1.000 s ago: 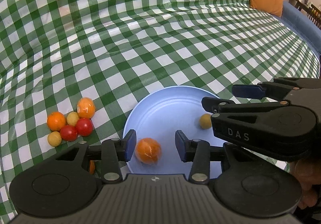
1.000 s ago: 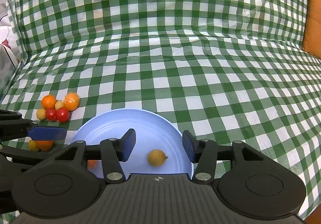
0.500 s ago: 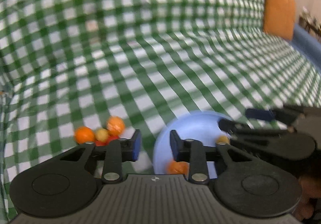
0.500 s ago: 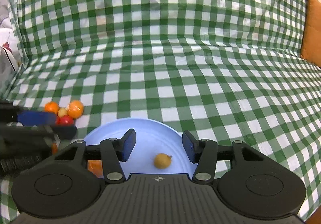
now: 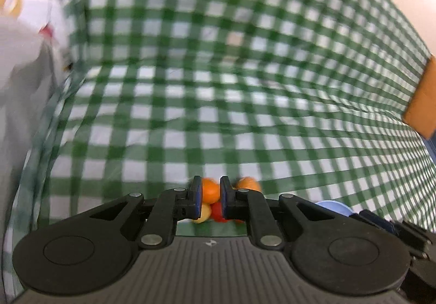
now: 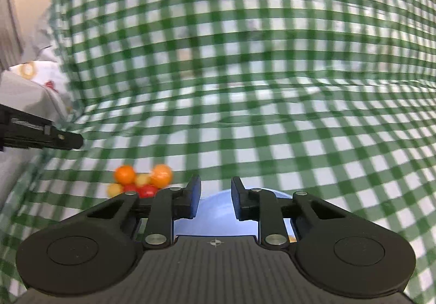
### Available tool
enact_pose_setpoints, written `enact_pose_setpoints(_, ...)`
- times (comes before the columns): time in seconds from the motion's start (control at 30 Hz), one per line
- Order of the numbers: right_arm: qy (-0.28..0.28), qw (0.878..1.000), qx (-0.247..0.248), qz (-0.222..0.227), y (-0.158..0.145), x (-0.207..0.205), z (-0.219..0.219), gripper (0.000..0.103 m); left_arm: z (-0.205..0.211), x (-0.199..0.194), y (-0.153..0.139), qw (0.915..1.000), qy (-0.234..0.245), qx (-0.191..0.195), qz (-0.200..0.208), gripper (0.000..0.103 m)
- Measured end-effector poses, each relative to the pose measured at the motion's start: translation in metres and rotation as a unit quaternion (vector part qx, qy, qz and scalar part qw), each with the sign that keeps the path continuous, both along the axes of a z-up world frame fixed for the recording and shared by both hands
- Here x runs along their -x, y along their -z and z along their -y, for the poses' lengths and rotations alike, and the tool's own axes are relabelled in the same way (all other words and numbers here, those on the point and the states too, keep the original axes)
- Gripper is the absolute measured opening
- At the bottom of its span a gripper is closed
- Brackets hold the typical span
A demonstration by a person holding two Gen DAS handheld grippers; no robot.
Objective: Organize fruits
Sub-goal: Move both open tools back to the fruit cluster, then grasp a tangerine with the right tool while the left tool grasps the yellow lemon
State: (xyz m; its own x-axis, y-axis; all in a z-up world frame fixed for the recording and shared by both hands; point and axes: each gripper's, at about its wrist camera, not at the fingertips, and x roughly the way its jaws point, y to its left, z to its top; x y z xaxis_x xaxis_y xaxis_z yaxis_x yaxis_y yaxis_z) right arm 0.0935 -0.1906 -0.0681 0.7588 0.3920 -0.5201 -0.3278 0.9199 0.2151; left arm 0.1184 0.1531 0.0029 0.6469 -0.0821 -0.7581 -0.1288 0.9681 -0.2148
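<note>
While the left wrist view is smeared by blur, you can make out the left tongs [image 5: 209, 196] with the jaws nearly together — they've just been closing — and nothing clamped between them. The fruit pile [image 5: 218, 203] sits right past the tips on the checked cloth [image 5: 218, 86]: an orange [image 5: 210, 186] shows through the narrow gap, a yellow fruit [image 5: 205, 212] and a red one [image 5: 218, 212] below it. A sliver of the blue plate [image 5: 332, 207] peeks out at right.

In the right wrist view, the right tongs [image 6: 215, 195] have just closed down to their tightest too, though a gap still shows between the pads, and they're empty. They hang over the plate [image 6: 215, 211]. The pile [image 6: 141, 181] is off to the left on the cloth [image 6: 245, 86], just beside the plate.

My guess on handling: these are small, round, smooth and light, so they'll roll or squirt out if pinched off-centre — the red ones are probably soft. Grab across the widest part, gently.
</note>
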Motion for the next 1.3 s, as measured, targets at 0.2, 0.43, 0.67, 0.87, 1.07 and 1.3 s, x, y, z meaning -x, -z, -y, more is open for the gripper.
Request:
enact_pose_setpoints(0.2,-0.071,0.996,-0.027,-0.048,0.009,-0.004,-0.041,0.026,-0.013,-0.007,0.031,0.9988,-0.006,0.009,-0.048,0.014)
enact_pose_setpoints(0.43,-0.106,0.991,-0.027,-0.080,0.018,0.000,-0.086,0.030,-0.009,-0.012,0.051,0.9977,0.013,0.018,-0.065,0.019)
enact_pose_setpoints(0.67,-0.099,0.989,-0.012,-0.105,0.032,-0.007,-0.108,0.046,-0.006,-0.024,0.069,0.9968,0.002,0.028,-0.075,0.035)
enact_pose_setpoints(0.87,-0.092,0.988,0.009,-0.120,0.041,-0.018,-0.122,0.049,-0.007,-0.034,0.081,0.9956,-0.001,0.034,-0.087,0.035)
enact_pose_setpoints(1.07,-0.095,0.985,0.036,-0.137,0.050,-0.022,-0.134,0.051,-0.003,-0.042,0.088,0.9951,0.002,0.033,-0.094,0.035)
enact_pose_setpoints(1.3,-0.096,0.983,0.045,-0.153,0.054,-0.024,-0.137,0.051,0.003,-0.045,0.092,0.9945,0.016,0.029,-0.100,0.030)
